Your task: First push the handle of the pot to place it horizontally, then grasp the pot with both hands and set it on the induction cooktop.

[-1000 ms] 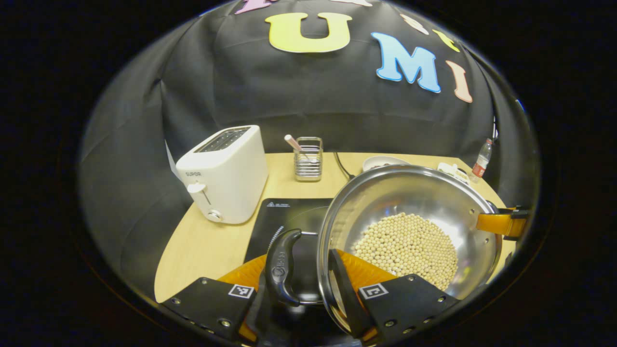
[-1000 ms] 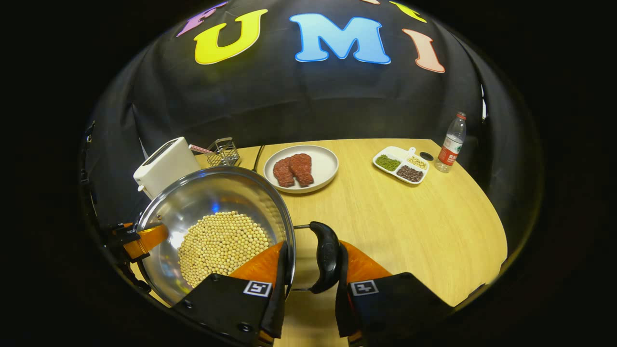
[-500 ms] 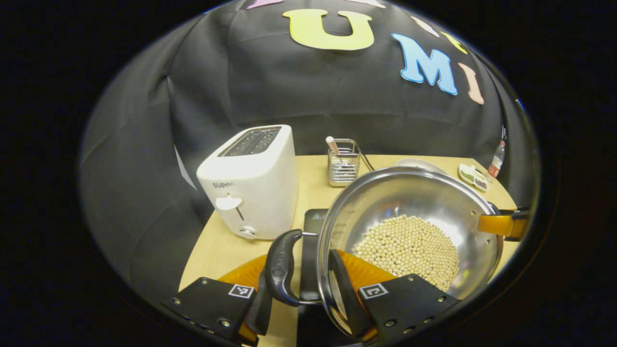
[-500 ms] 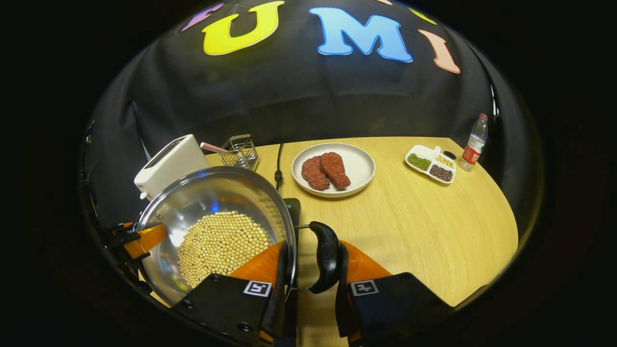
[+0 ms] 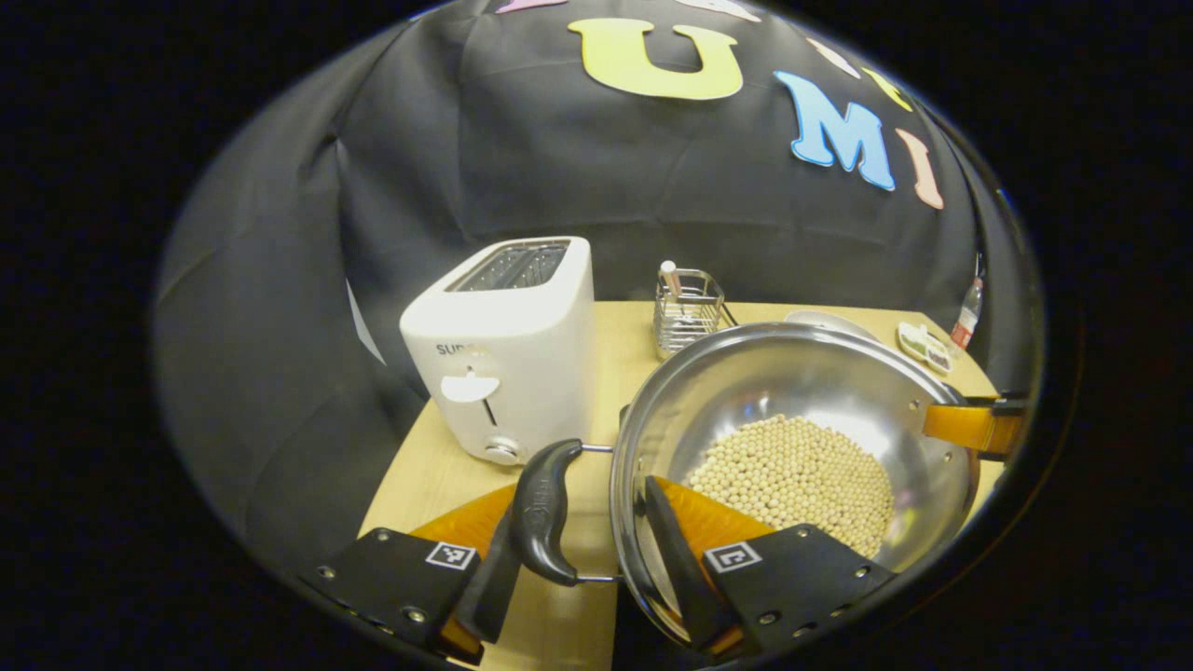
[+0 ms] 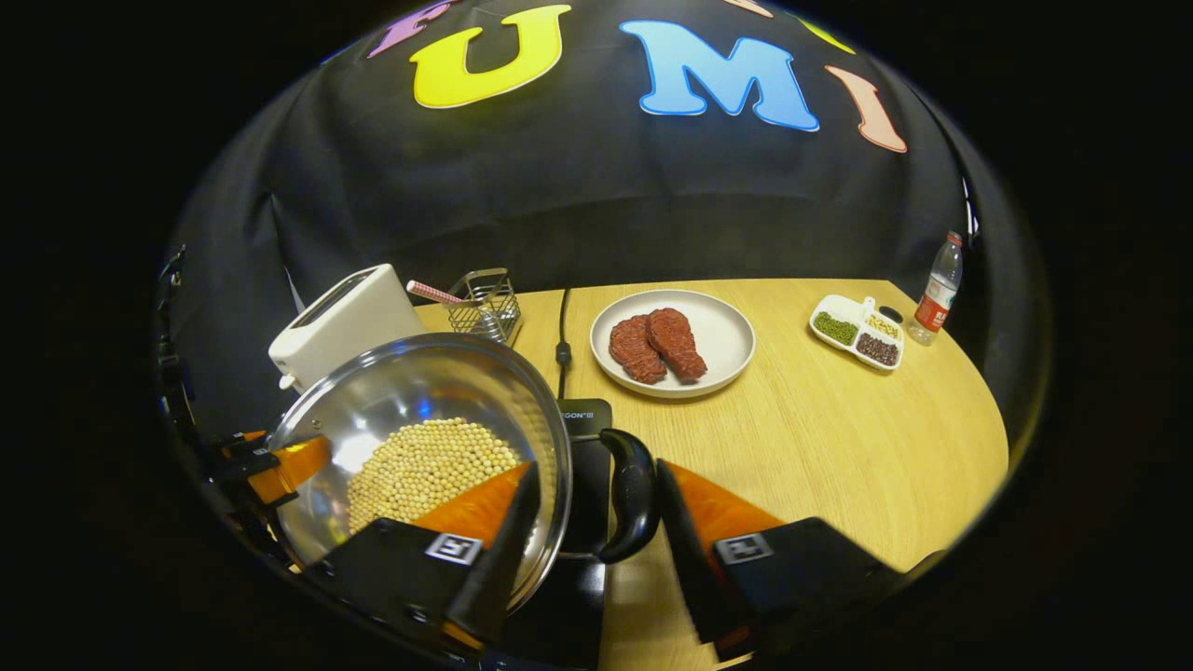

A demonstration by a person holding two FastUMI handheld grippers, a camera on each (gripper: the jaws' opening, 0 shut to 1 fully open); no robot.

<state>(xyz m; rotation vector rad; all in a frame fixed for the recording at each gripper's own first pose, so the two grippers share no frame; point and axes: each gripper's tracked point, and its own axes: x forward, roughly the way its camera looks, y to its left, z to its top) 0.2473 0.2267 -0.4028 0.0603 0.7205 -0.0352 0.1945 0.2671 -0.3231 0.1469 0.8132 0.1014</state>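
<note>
pot (image 5: 746, 391): polished stainless metal, mirror-bright inner wall
pot handle (image 6: 632, 494): black glossy plastic on thin wire
beans (image 5: 802, 475): matt, pale, in the pot
toaster (image 5: 508, 345): smooth white plastic behind the pot
table (image 6: 820, 438): light wood grain, satin
cooktop (image 6: 582, 438): glossy black glass under the pot
rack (image 6: 485, 303): shiny metal wire

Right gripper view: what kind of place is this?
Likely a mock kitchen set up in a booth: a toaster, a cooktop and a plate of meat sit on a table.

Pot (image 5: 792, 410) of beans (image 5: 797, 480) beside white toaster (image 5: 503, 345)
</note>
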